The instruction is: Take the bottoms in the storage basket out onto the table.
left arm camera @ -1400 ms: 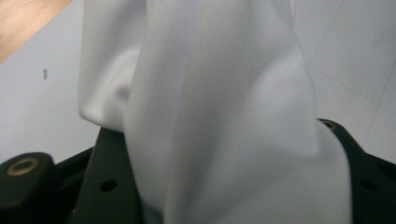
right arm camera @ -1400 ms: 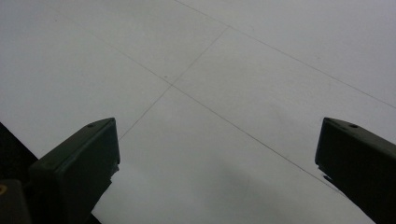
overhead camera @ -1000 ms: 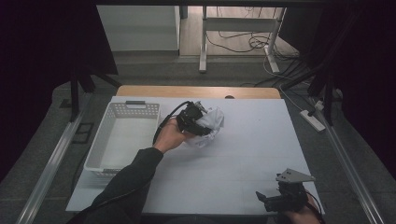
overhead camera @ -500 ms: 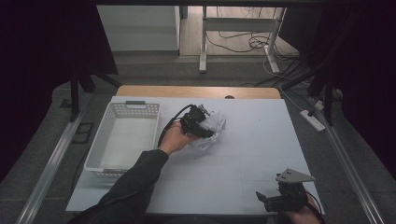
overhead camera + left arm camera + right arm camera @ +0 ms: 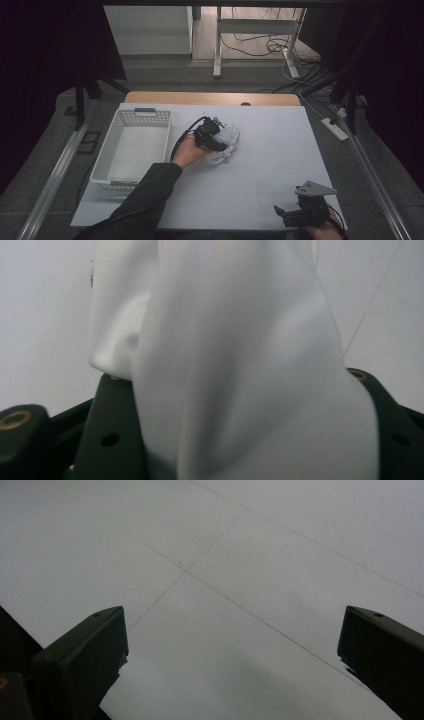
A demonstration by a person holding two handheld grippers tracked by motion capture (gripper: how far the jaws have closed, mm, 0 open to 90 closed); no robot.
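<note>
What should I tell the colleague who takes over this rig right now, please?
Left gripper: at mid-table, white cloth bunched between its jaws; whether they are fully clamped is unclear.
Right gripper: open, nothing in it, at the table's near right edge.
Basket: left of the cloth, nothing in it.
Done: cloth reached and gathered.
Left: probably carry the cloth into the basket.

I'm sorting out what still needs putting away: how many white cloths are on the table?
1. A crumpled white cloth lies mid-table, right of the white basket, with the left gripper on it and cloth between its jaws. More could be hidden beneath the bundle.
</note>
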